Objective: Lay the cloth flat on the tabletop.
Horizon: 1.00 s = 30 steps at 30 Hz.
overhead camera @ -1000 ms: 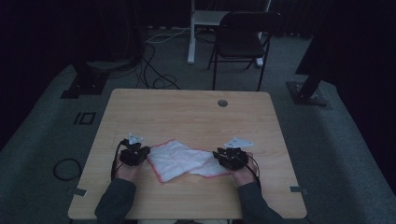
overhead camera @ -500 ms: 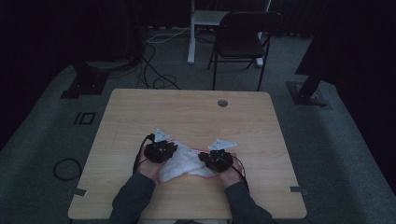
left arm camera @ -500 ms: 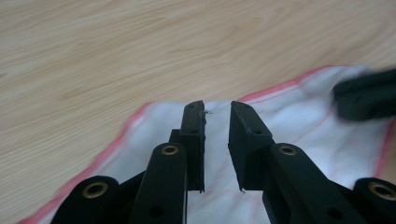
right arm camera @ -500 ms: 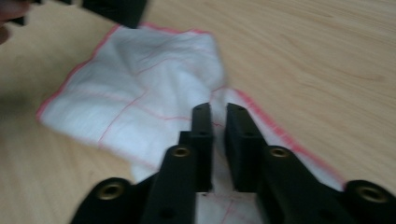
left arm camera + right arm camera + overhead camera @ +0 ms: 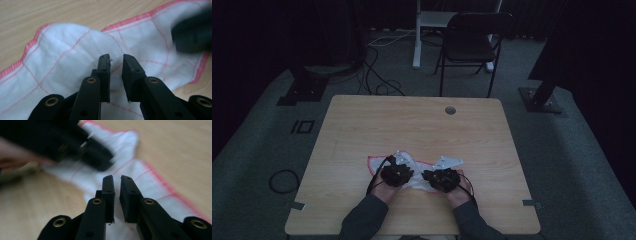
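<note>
Two tools: both low centre of the high view, near the front edge of the surface [image 5: 362,130], close together over one cloth
cloth: white cloth [image 5: 417,167] with thin red grid lines and a red hem, partly bunched, lying on the surface under and between the tools
left tool: left tool [image 5: 116,58] has its jaws at a narrow gap, a raised fold of cloth sits right at the tips; whether fabric is actually pinched between them, cannot tell
right tool: right tool [image 5: 116,178] also at a narrow gap, cloth below and ahead of the tips; grip on fabric not clear from this angle
other tool in shot: blurred black mass at upper left of the right gripper view, and at the right edge of the left gripper view
handling: judged light, limp, no stiffness, so it will drape and slide on the smooth wood; not fragile; a single layer may slip out of a shallow pinch
where to grab: hem or a corner, with the red stitched edge deep in the jaws; the raised fold is a fair second choice
orientation: crumpled, so no clean axis; in the high view the visible spread runs roughly left to right across the frame, with a hem corner poking out at upper left of the bunch
chair: black chair [image 5: 472,40] beyond the far edge, well apart
</note>
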Motion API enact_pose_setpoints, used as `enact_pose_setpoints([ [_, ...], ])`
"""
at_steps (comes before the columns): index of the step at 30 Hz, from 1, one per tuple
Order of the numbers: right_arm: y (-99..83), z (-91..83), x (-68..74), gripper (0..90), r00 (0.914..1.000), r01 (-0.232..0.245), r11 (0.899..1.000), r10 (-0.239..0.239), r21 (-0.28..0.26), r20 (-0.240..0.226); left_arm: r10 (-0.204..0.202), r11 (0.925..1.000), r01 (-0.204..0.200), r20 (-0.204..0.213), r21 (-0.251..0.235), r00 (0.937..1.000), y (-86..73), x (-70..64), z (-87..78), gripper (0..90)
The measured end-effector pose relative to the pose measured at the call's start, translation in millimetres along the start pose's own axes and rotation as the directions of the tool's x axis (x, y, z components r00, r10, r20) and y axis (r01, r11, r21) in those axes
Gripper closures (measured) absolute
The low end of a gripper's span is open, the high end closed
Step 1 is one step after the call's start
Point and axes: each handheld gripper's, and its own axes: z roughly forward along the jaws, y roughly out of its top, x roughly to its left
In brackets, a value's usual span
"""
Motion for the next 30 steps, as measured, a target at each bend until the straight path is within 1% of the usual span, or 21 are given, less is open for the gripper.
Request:
enact_pose_setpoints([
  [2,8.5,-0.7,-3.4,79.0,0.9995,-0.004,1.000,0.004,-0.005,0.031,0.007,1.0000,-0.007,-0.009,0.006,0.9999,-2.7,-1.1,-1.0,77.3],
  [3,13.1,0.2,-5.3,77.7,0.9990,-0.003,1.000,0.004,-0.004,0.046,0.000,1.0000,0.000,-0.010,0.001,1.0000,-4.0,-1.8,-1.3,77.3],
  [6,25.1,9.2,-12.6,73.1,0.9957,-0.013,1.000,0.011,0.022,0.092,-0.002,1.0000,0.002,-0.005,-0.001,1.0000,-7.6,-0.9,-3.2,77.2],
  [7,28.4,13.8,-14.7,71.7,0.9953,-0.016,0.999,0.012,0.034,0.096,-0.005,1.0000,0.005,-0.003,-0.001,1.0000,-8.6,-0.5,-3.8,77.2],
  [8,28.4,13.8,-14.7,71.7,0.9953,-0.016,0.999,0.012,0.034,0.096,-0.005,1.0000,0.005,-0.003,-0.001,1.0000,-8.6,-0.5,-3.8,77.2],
  [9,34.6,25.9,-17.5,68.4,0.9942,-0.015,0.997,0.008,0.071,0.107,-0.010,0.9999,0.010,-0.002,-0.007,0.9999,-9.8,0.2,-3.9,77.2],
  [12,38.8,42.3,-18.8,67.0,0.9943,-0.013,0.993,0.001,0.120,0.106,-0.014,0.9999,0.014,0.002,-0.010,0.9999,-10.5,0.5,-4.2,77.2],
  [15,39.4,59.4,-19.2,64.8,0.9938,-0.007,0.984,-0.012,0.176,0.111,-0.016,0.9998,0.016,0.003,-0.011,0.9999,-11.5,0.7,-5.6,77.2],
  [16,39.2,63.5,-19.4,64.3,0.9944,-0.014,0.982,-0.006,0.189,0.106,-0.017,0.9998,0.017,0.005,-0.014,0.9998,-12.3,1.1,-6.1,77.2],
  [18,38.4,69.8,-20.4,64.4,0.9950,-0.012,0.977,-0.010,0.212,0.100,-0.025,0.9995,0.025,0.010,-0.017,0.9996,-13.9,2.1,-7.0,77.1],
  [19,38.4,69.8,-20.4,64.4,0.9950,-0.012,0.977,-0.010,0.212,0.100,-0.025,0.9995,0.025,0.010,-0.017,0.9996,-13.9,2.1,-7.0,77.1],
  [20,37.9,71.8,-21.3,67.6,0.9954,-0.012,0.975,-0.009,0.222,0.095,-0.025,0.9995,0.025,0.010,-0.017,0.9996,-13.9,2.1,-7.0,77.1],
  [21,37.9,72.5,-21.8,79.4,0.9973,-0.012,0.974,-0.005,0.227,0.074,-0.027,0.9995,0.027,0.013,-0.017,0.9996,-15.0,2.9,-7.6,77.1],
  [22,38.4,72.4,-22.0,84.5,0.9977,-0.005,0.973,-0.011,0.232,0.066,-0.024,0.9996,0.024,0.010,-0.015,0.9997,-14.9,2.5,-7.6,77.1],
  [24,39.1,70.5,-19.9,87.4,0.9957,0.022,0.971,-0.043,0.237,0.082,-0.021,0.9997,0.021,0.007,-0.013,0.9998,-14.9,2.2,-7.9,77.1],
  [25,38.9,69.5,-19.8,87.6,0.9951,0.025,0.971,-0.047,0.237,0.087,-0.023,0.9996,0.023,0.007,-0.015,0.9997,-15.0,2.2,-7.9,77.0],
  [27,38.4,65.4,-21.9,87.8,0.9931,0.017,0.974,-0.042,0.224,0.109,-0.025,0.9996,0.025,0.009,-0.016,0.9996,-15.2,2.6,-7.7,76.9],
  [29,37.9,59.6,-26.5,87.8,0.9900,-0.006,0.978,-0.023,0.210,0.139,-0.025,0.9996,0.025,0.009,-0.013,0.9997,-15.1,2.7,-7.7,76.9],
  [30,37.6,56.3,-30.3,87.8,0.9878,-0.010,0.979,-0.022,0.204,0.154,-0.024,0.9996,0.024,0.008,-0.012,0.9997,-15.0,2.8,-7.5,76.6],
])
